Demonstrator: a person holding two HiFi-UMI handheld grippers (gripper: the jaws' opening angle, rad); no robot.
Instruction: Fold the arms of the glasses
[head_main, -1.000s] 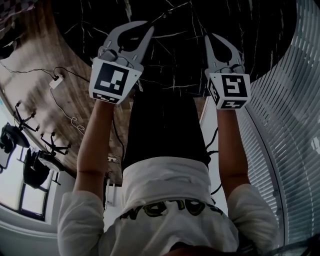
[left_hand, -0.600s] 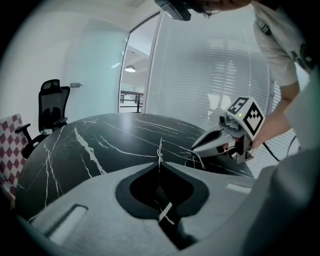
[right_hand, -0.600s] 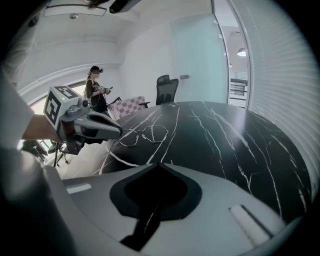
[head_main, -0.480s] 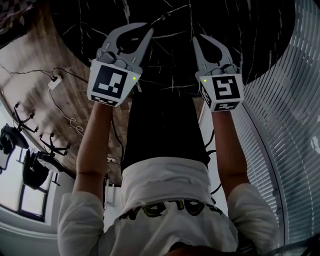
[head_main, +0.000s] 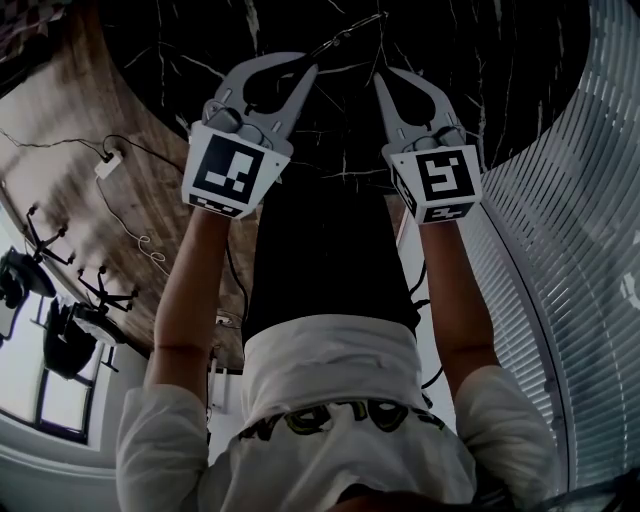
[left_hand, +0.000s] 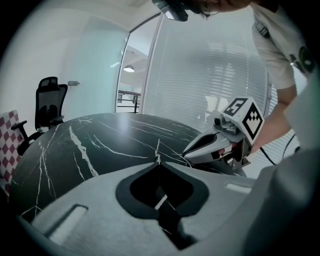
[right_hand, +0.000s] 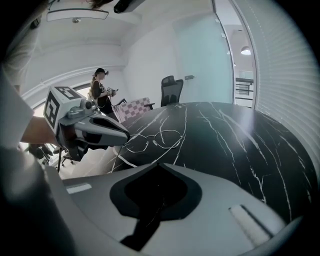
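Thin wire-rimmed glasses (right_hand: 153, 141) lie on the round, white-veined black marble desk (head_main: 500, 80), at twelve o'clock from the left gripper (head_main: 312, 68) and right gripper (head_main: 380, 76), both jaws closed tight.

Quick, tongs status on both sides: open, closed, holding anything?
Left tongs: closed, tips apparently pinching the frame of the glasses.
Right tongs: closed, nothing between them.
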